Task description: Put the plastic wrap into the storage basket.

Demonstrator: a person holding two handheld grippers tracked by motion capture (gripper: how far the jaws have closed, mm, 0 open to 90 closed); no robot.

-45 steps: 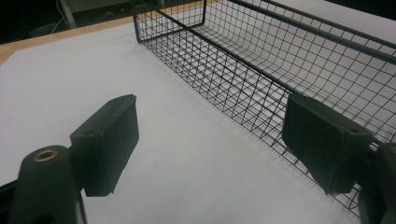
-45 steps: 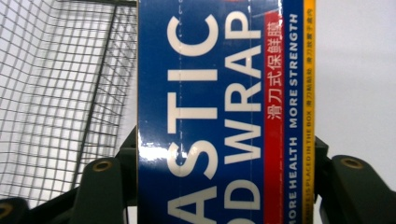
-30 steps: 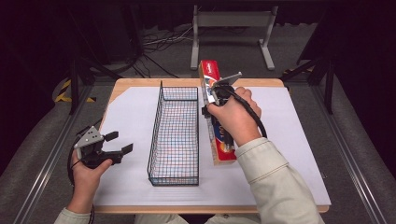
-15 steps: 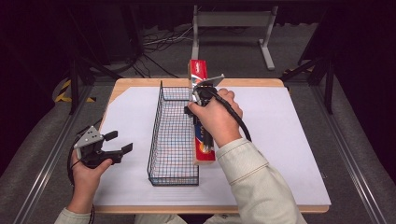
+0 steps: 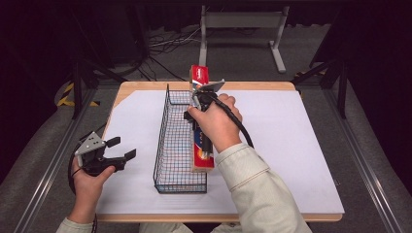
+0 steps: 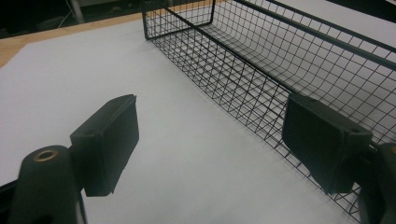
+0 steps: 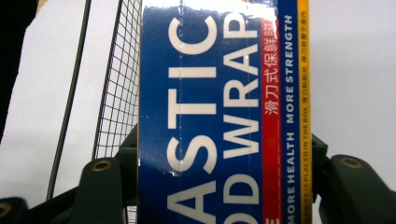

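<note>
Starting at the left, my left gripper [image 5: 116,154] hovers over the near left part of the counter [image 5: 291,145], above the white sheet [image 5: 286,131] that covers most of it. Its jaws stand wide apart and hold nothing; in the left gripper view they frame bare white sheet, with the wire side of the basket just past the right-hand jaw. My left hand [image 5: 90,177] grips the body from below, and the grey plate [image 5: 91,142] on top catches the light.

Next to the right comes the black wire basket [image 5: 176,141], long and narrow, running from near to far down the middle of the counter. In the left gripper view its mesh [image 6: 261,70] shows through to the white sheet beneath.

Right of that is the plastic wrap box [image 5: 201,155], a long carton in blue, red and yellow. It lies lengthwise along the basket's right rim, its far end [image 5: 198,75] reaching out past the far edge of the counter; whether it rests on the rim or hangs just above it I cannot tell. My right gripper [image 5: 199,99] is clamped on the box, one jaw on each long side, as the right gripper view shows with the lettered face [image 7: 219,116] between them. My right hand [image 5: 216,124] and sleeve [image 5: 252,194] come in from the near right.
</note>
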